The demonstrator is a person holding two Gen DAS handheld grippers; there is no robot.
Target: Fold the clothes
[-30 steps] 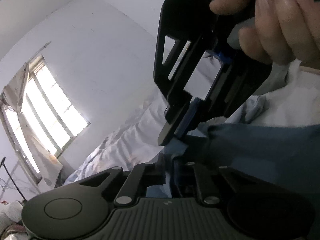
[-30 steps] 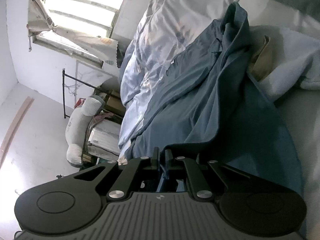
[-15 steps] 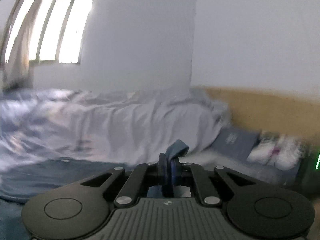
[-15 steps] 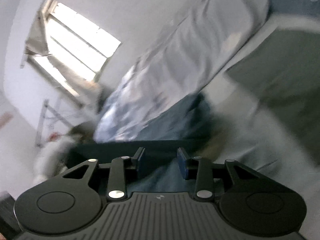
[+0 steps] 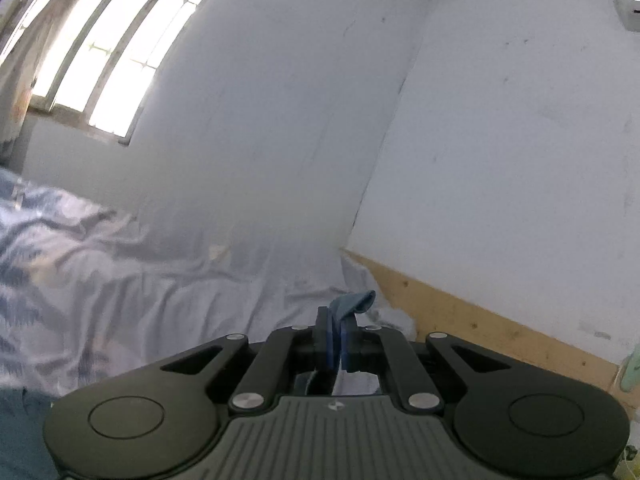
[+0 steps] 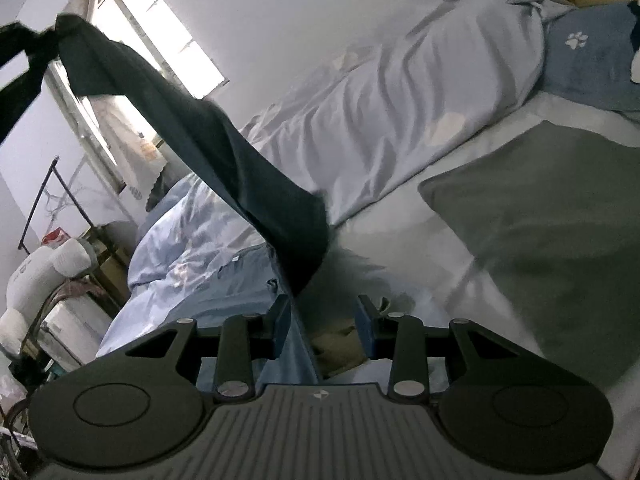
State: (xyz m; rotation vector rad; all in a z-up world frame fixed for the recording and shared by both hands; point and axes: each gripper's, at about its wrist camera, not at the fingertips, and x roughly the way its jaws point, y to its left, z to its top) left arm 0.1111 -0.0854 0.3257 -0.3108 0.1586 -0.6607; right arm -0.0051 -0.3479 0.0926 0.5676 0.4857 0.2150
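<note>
I'm gripping a corner of the blue garment (image 6: 208,136) tight in my left gripper (image 5: 335,334); it's stretching down between my right gripper's (image 6: 326,330) parted fingers, untouched, above the bed (image 6: 400,208).

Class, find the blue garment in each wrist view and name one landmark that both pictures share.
Left wrist: only a small tuft of the blue garment shows, low centre, pinched in the shut left tool.
Right wrist: the garment stretches from upper left down to centre.
Shared landmark: the window.
</note>
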